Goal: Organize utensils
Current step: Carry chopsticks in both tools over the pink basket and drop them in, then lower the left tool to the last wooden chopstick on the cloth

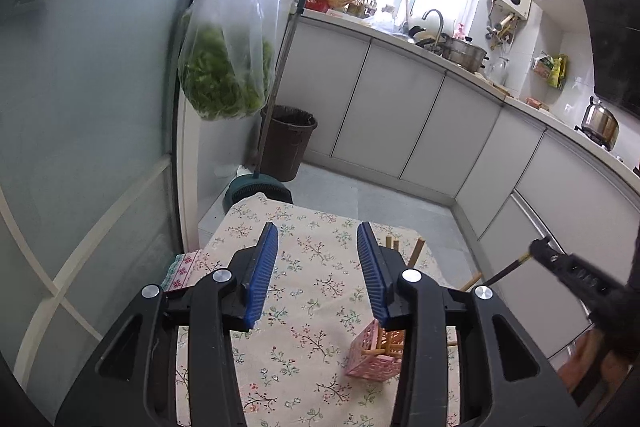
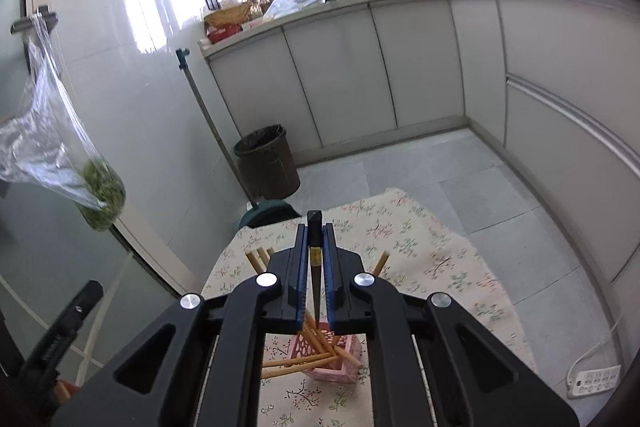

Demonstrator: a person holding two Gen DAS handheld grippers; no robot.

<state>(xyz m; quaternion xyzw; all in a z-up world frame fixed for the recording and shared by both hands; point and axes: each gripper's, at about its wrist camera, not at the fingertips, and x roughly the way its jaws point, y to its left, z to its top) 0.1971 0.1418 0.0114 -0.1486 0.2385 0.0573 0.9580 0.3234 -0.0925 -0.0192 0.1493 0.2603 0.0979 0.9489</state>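
In the left wrist view, a clear plastic bag of green vegetables (image 1: 224, 83) hangs at upper left, with a brown waste bin (image 1: 289, 141) on the floor below and right of it. The left gripper (image 1: 318, 259) fills the lower centre of the frame; its blue-padded jaws stand apart with nothing between them, only the floral tablecloth (image 1: 304, 291) showing through the gap. Just right of the right-hand pad, at lower centre-right, the pink perforated utensil basket (image 1: 370, 357) sits on the cloth, with light wooden chopsticks (image 1: 378, 351) in it. At the far right edge the right gripper (image 1: 536, 251) enters, a dark chopstick (image 1: 506, 273) projecting from its tip. In the right wrist view, the bag hangs at left and the bin stands at centre. At lower centre the right gripper's jaws are closed on the dark chopstick, which stands upright between the blue pads, its tapered tip pointing down at the pink basket just beneath. Wooden chopsticks lean out of the basket at several angles.
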